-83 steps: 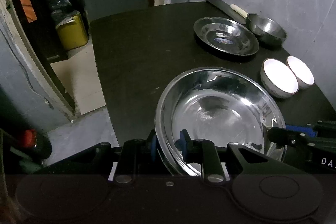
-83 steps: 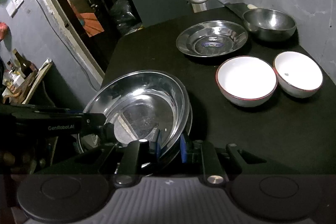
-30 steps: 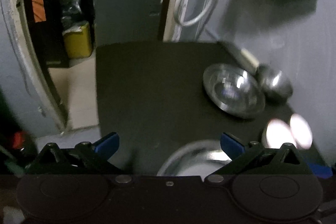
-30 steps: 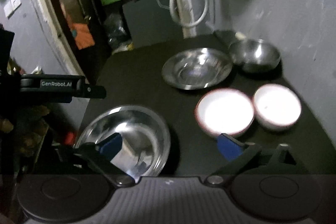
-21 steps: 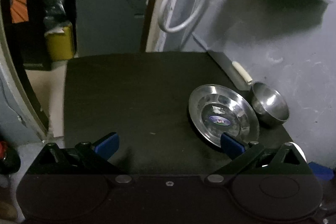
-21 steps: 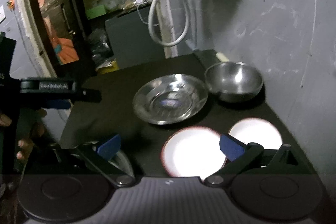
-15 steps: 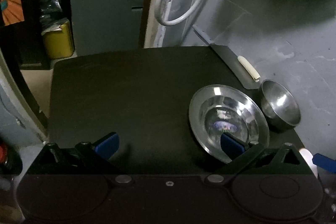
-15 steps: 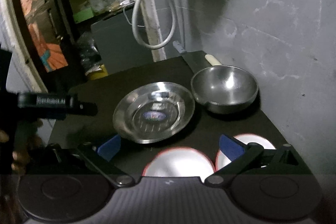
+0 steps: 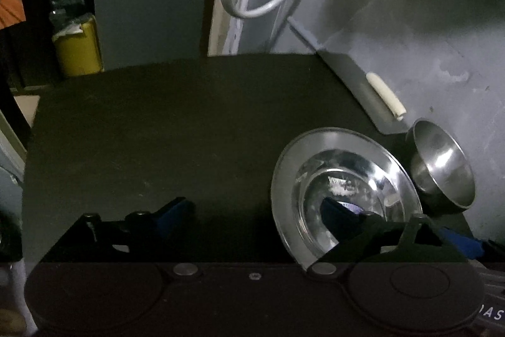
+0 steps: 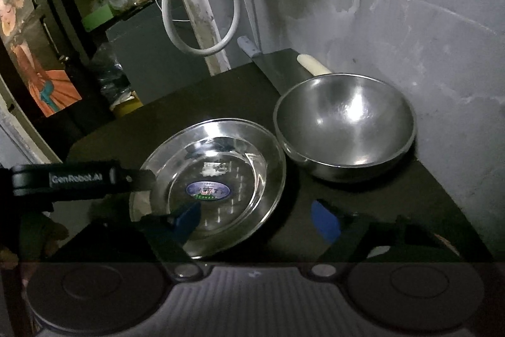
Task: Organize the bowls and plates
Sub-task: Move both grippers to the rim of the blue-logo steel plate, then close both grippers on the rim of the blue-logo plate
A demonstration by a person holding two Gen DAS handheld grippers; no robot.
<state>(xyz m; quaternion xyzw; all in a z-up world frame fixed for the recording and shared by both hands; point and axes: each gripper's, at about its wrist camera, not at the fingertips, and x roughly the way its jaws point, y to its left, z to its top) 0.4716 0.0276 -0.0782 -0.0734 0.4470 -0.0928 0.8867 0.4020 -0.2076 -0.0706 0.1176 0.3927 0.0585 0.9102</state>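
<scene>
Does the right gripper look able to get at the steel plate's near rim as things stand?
Probably yes: the right gripper, jaws closing, straddles the steel plate rim with nothing between; the steel bowl sits clear beyond it.

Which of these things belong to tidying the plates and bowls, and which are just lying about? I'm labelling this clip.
Part of the job:
steel plate
steel bowl
left gripper, jaws closing over the plate's left rim
right gripper, jaws closing over its right rim

Lying about:
knife
white hose
yellow container
</scene>
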